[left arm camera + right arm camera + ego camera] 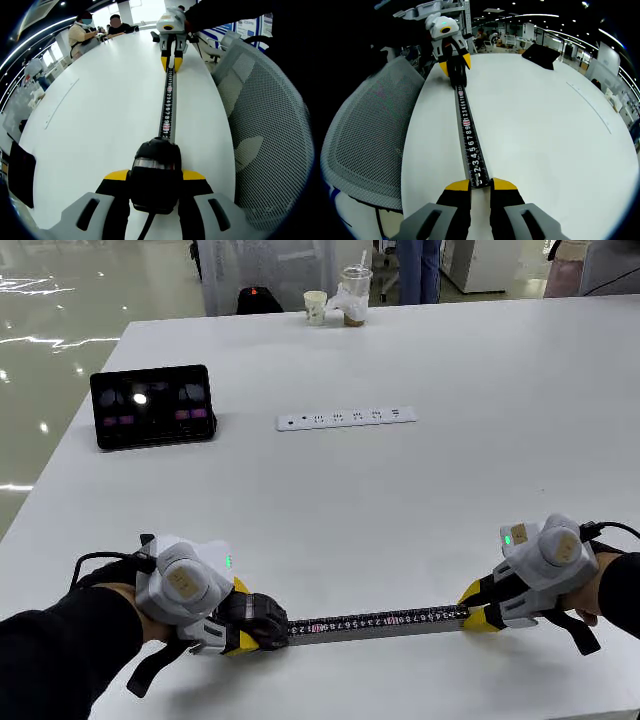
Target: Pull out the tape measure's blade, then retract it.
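Starting with the head view, the tape measure case (258, 620) is seen clamped by the left gripper (243, 628), its blade (380, 621) stretched to the right gripper (478, 606) along the near edge of the table (400, 490). Left gripper view: broad tabletop is noted beside the blade. Right gripper view: the blade tip is pinched between narrow jaws.

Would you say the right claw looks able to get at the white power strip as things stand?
Probably not yet: the right claw is shut on the blade tip, and the left claw holds the tape measure case. The table towards the power strip looks bare, so after releasing, likely yes.
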A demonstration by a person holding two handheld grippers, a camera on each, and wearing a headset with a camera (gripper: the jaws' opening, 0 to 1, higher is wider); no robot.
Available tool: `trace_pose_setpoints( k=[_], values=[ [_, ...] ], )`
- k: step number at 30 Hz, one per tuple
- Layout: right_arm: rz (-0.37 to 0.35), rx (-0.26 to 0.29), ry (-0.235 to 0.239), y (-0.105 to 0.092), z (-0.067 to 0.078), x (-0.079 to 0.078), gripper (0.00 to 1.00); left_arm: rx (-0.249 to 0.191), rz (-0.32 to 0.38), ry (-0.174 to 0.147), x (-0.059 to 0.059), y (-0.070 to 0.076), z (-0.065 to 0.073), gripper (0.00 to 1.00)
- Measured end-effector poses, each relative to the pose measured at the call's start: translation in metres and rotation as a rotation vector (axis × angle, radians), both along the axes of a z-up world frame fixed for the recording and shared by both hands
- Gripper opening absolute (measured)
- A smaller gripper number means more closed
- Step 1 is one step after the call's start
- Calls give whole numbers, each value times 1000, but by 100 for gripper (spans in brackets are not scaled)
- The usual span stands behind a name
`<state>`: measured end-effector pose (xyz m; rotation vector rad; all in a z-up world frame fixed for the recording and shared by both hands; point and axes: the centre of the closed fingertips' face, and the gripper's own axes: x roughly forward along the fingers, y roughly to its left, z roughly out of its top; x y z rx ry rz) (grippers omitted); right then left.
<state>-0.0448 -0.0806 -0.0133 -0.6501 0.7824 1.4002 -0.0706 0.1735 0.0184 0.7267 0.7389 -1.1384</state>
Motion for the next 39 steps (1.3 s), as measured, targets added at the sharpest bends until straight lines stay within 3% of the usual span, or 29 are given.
trace_pose_setpoints(
  k=[9,11,14,22,27,39],
  values=[
    [-2,-9,12,1,1,0,11,-9,-1,-6,0,0,0,31],
    [2,-15,15,1,1,0,11,-2,-26,-32,0,-1,0,32],
    [14,-31,14,2,1,-1,12,-1,-28,-41,-1,-2,0,32],
    [16,-52,17,1,0,0,12,0,-31,-34,0,-2,0,32],
    [-7,-52,20,1,0,0,12,-3,-27,-3,1,1,1,31],
    [7,-58,12,2,1,-1,13,14,-27,8,0,1,1,31]
  ],
)
